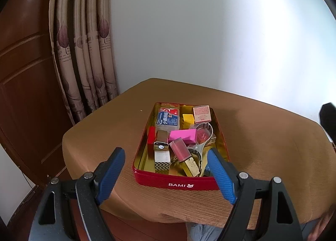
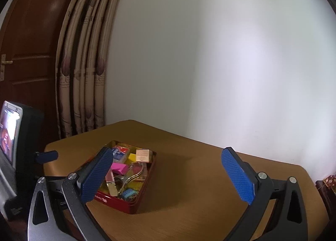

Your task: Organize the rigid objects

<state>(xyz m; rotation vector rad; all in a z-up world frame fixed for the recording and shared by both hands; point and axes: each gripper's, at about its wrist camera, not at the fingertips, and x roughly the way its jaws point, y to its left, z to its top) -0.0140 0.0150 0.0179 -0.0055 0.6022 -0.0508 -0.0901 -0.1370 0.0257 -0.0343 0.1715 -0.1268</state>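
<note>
Both grippers — left (image 1: 166,167) and right (image 2: 168,175) — stand wide and hold nothing, hovering near the red tin (image 1: 178,182) of small items on the table (image 1: 262,135).

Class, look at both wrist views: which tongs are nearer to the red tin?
Left. The left tongs hang open just over the red tin's near edge. The right tongs are open too, farther back and off to the tin's right.
</note>
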